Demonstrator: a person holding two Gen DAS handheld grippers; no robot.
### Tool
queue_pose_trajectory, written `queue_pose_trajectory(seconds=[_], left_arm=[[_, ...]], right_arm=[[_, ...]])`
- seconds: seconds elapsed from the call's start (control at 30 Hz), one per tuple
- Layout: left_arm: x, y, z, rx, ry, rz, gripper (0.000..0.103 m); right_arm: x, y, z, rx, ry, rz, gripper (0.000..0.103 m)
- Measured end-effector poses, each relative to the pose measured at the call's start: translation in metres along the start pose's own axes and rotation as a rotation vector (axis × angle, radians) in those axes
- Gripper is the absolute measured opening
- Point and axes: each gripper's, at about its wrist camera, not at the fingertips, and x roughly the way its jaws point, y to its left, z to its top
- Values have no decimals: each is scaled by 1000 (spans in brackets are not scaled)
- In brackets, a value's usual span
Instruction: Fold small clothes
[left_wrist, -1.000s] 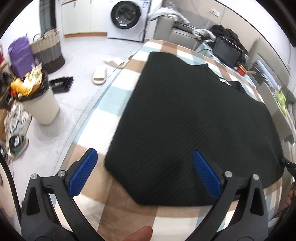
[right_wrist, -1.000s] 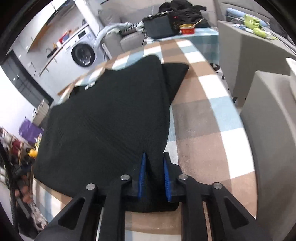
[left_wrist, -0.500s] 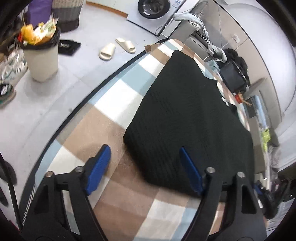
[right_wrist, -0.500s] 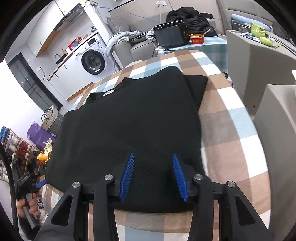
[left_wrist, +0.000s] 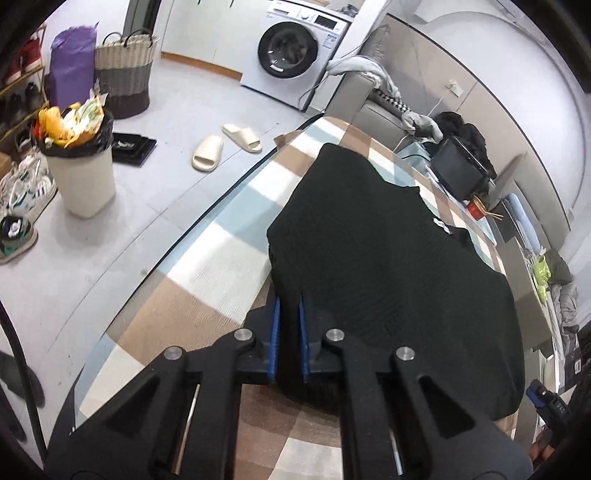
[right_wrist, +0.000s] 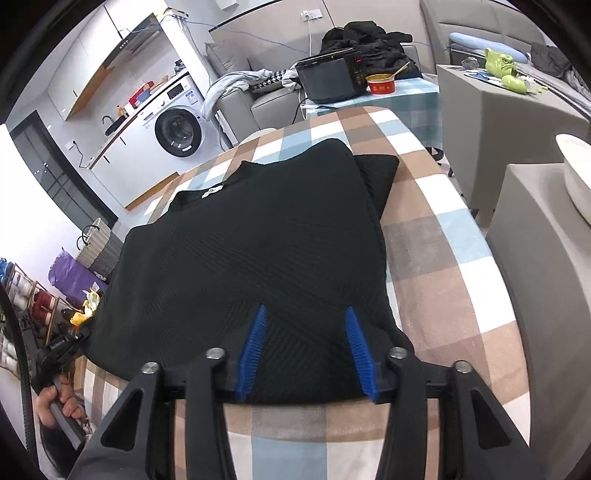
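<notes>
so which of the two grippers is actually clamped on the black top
The left gripper: its blue pads are pinched on the near edge of the black top. The right gripper has its jaws opening, pads apart over the fabric, gripping nothing.

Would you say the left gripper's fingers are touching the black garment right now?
Touching. In the left wrist view the left gripper has its blue fingers pinched shut on the near edge of the black garment.

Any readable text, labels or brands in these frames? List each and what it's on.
None can be read outright.
White neck tag on the black sweater: too small.
Marking on the red bowl: blurred.
Sticker on the washing machine: too small.
White print on the black tray on the floor: illegible.
</notes>
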Motion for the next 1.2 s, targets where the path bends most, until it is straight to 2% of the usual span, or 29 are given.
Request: queue_pose_trajectory(seconds=[0.13,0.3,0.33,0.37,0.4,0.43,0.47,0.57,0.67,0.73,0.77,0.8,0.87,0.9,0.97,1.0,1.1,1.2], left_arm=[[-1,4,0,1,11,2,6],[3,6,-6,10,10,25,6],[4,6,-7,14,8,30,6],[4,5,-8,21,6,36,6],[4,4,-9,27,3,42,6],[3,3,-9,30,2,45,6],[3,3,-10,30,2,44,6],[3,2,-10,31,5,48,6],[7,2,-12,29,16,53,6],[9,2,-13,29,26,55,6],[9,2,-13,31,28,56,6],[9,2,-12,30,28,57,6],[10,2,-12,31,28,56,6],[10,2,-12,32,28,56,6],[9,3,-12,30,29,55,6],[9,3,-12,30,29,54,6],[9,2,-12,32,25,46,6],[7,2,-11,27,22,38,6]], right_arm=[[10,-13,0,-13,10,-87,57],[39,-38,21,62,18,-72,54],[44,-39,24,68,24,-57,47],[49,-39,27,68,38,-50,27],[52,-36,30,61,46,-48,20],[51,-31,32,48,38,-40,8],[45,-24,33,28,17,-26,8],[23,-8,33,-34,-54,-26,7],[32,-12,27,-56,-4,-146,7],[48,-21,20,-34,51,-183,7],[49,-20,18,-36,50,-186,8],[44,-16,17,-51,24,-193,9],[33,-9,19,-79,-16,-205,22],[24,-4,20,-90,-51,-202,27],[11,9,24,-118,-108,-152,27],[10,15,25,-129,-109,-118,27],[29,43,30,-175,-58,-10,27],[61,71,31,-234,-4,40,27]])
